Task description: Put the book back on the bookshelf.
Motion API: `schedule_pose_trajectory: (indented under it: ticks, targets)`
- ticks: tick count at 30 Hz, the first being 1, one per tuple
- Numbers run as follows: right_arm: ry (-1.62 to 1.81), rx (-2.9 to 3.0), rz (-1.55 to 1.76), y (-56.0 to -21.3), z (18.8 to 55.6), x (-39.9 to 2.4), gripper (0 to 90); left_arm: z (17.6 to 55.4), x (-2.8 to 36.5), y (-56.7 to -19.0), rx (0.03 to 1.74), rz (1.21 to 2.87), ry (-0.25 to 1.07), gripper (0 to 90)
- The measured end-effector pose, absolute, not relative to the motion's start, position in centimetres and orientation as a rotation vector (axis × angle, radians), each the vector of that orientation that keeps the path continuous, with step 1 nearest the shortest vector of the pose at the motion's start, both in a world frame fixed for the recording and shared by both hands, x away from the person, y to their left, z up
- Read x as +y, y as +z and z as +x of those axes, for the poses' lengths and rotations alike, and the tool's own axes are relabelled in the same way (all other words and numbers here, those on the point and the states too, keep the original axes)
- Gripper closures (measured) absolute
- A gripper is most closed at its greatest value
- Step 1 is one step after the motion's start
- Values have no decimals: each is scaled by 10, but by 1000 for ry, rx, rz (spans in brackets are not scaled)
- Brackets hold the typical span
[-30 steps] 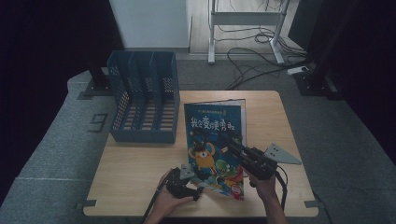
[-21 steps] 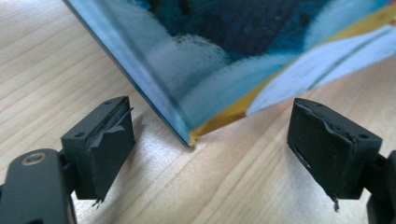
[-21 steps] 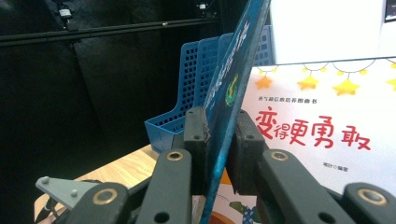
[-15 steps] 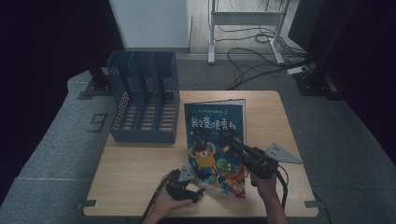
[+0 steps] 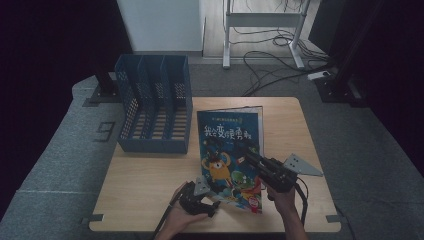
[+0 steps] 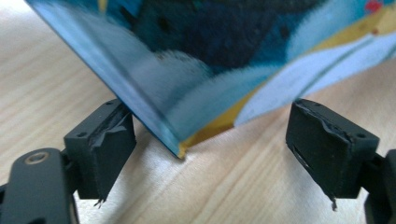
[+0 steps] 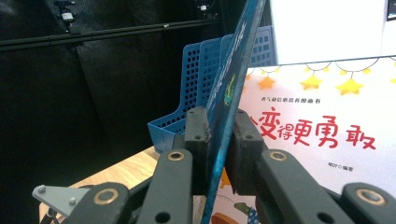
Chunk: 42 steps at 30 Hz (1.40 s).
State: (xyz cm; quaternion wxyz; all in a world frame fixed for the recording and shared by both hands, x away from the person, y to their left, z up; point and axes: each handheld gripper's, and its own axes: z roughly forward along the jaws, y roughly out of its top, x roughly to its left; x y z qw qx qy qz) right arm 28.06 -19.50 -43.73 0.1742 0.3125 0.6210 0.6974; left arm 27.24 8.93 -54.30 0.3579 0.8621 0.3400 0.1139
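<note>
We hold the picture book [image 5: 231, 150] by its front cover in the right claw [image 5: 248, 159], whose jaws are clamped on the cover's edge so that it lifts off the inner page. The left claw [image 5: 212, 199] stands wide apart around the book's near corner, pads clear of it, presumably to steady it on the tabletop [image 5: 145, 180]. The blue file rack [image 5: 155, 110] waits at the far left, likely the destination.
</note>
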Motion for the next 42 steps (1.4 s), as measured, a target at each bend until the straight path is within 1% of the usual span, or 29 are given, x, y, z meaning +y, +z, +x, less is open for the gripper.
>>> schedule_pose_trajectory:
  ticks: [9, 24, 30, 37, 42]
  targets:
    - [1979, 1759, 870, -437, 280, -194, 790, 276, 87, -546, 917, 2233, 292, 155]
    - [1988, 1784, 804, -433, 276, -192, 795, 279, 85, -545, 919, 2249, 287, 137]
    - [1982, 1786, 811, -433, 277, -192, 807, 282, 84, -545, 933, 2249, 291, 138]
    - [1996, 1799, 783, -433, 276, -192, 839, 289, 88, -544, 976, 2212, 248, 138]
    - [2001, 1815, 758, -433, 275, -191, 846, 291, 88, -544, 982, 2215, 262, 138]
